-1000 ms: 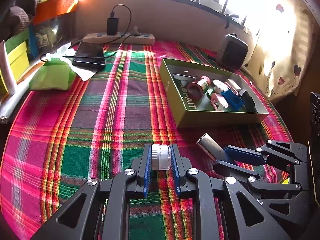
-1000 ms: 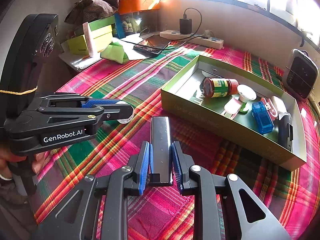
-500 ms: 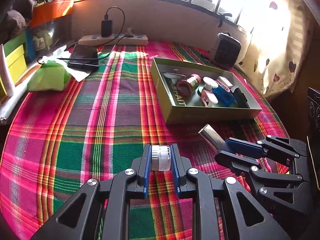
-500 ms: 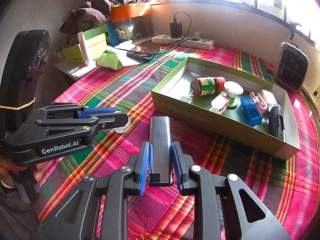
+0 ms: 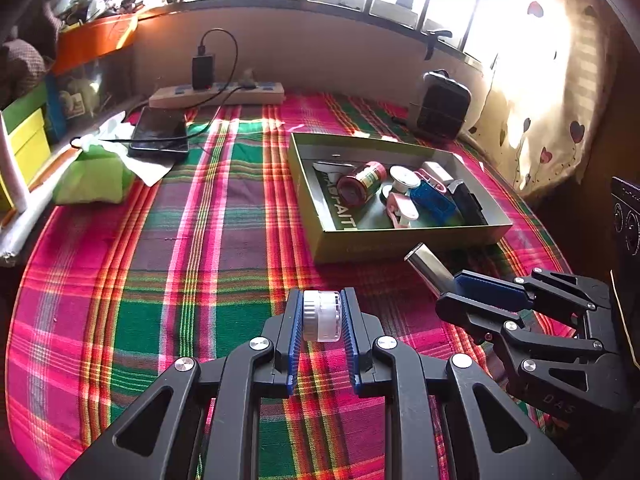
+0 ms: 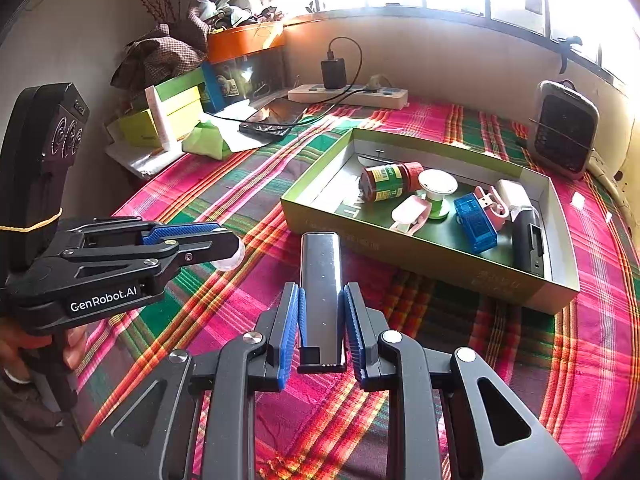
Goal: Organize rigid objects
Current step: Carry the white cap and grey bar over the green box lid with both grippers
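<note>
Here, held items: a small white round container (image 5: 322,315) and a flat dark metal bar (image 6: 322,292), both above the plaid tablecloth (image 5: 192,264).
Left gripper (image 5: 322,322): clamped on the white container.
Right gripper (image 6: 322,320): clamped on the bar.
Green box (image 6: 400,248): just beyond both grippers, containing a red-lidded jar (image 6: 386,181) and blue case (image 6: 476,222).

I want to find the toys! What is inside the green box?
Inside the green box lie a red-lidded jar, a white round thing, a pink clip, a blue block and a black gadget. They hide some of the floor.
</note>
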`<act>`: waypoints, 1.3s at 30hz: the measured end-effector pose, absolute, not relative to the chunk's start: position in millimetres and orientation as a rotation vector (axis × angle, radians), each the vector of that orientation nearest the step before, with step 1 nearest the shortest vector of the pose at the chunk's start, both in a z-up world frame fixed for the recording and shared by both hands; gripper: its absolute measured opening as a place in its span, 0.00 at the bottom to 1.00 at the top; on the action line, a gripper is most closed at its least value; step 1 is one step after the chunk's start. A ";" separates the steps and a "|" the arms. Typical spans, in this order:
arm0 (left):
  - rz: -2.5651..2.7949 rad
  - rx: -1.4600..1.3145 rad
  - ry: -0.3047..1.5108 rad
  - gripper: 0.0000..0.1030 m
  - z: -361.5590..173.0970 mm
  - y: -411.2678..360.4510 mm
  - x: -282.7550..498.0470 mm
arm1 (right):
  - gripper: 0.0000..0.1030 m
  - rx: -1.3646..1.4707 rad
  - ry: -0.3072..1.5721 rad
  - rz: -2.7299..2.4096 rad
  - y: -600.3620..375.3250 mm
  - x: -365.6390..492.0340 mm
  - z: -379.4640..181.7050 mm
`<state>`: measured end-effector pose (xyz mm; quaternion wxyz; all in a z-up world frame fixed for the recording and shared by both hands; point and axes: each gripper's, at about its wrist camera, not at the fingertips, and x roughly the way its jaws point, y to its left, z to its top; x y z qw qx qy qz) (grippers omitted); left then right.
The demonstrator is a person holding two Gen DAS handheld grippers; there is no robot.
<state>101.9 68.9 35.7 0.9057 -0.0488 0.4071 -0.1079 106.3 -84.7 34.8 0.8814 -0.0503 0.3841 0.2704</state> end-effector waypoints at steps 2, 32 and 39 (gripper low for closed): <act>-0.224 -0.096 0.836 0.18 37.9 66.5 102.8 | 0.24 -0.101 0.797 0.557 -87.5 106.6 36.5; -0.282 -0.088 0.786 0.18 61.6 41.9 169.4 | 0.24 -0.040 0.763 0.403 -135.7 158.7 56.8; -0.283 -0.092 0.803 0.18 54.7 37.8 186.4 | 0.24 -0.038 0.783 0.365 -141.5 178.8 52.0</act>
